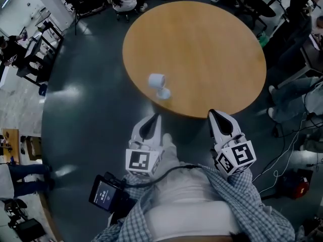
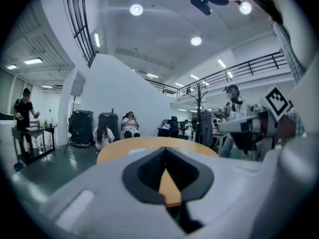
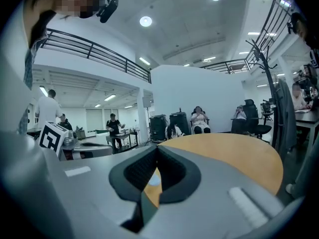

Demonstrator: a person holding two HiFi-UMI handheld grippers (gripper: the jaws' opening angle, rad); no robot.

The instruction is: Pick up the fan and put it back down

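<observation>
The fan (image 1: 158, 86) is standing on the round wooden table (image 1: 202, 49), close to the near edge and toward its left side, with nothing touching it. It is small and white, its drum-shaped head sitting over a pale base.

At the far left, the dark floor (image 1: 86, 110) is catching patches of light. A black device (image 1: 105, 193) with a lit screen is hanging at the person's waist.

The left hand-held gripper (image 1: 153, 120) is hovering off the table, just short of its rim and pointing toward the fan, well apart from it. Its marker cube (image 1: 142, 161) is facing up. In the left gripper view its jaws are meeting at the tips (image 2: 165, 149) with nothing held. Only a wedge of tabletop (image 2: 149, 144) is showing through the gap behind them. A pale patch (image 2: 137, 152) is peeking just over the left jaw, too blurred to name for sure.

The right hand-held gripper (image 1: 218, 116) is hovering beside the table's near edge, right of the fan and clearly apart from it. Its own cube (image 1: 235, 157) is tilting slightly. In the right gripper view those jaws are also pressing together at the tips (image 3: 157, 148), empty. A pale blob (image 3: 154, 180) is showing through the opening behind them — likely the fan, though it is blurred.

At the far right, cables (image 1: 287, 155) are trailing across the floor.
</observation>
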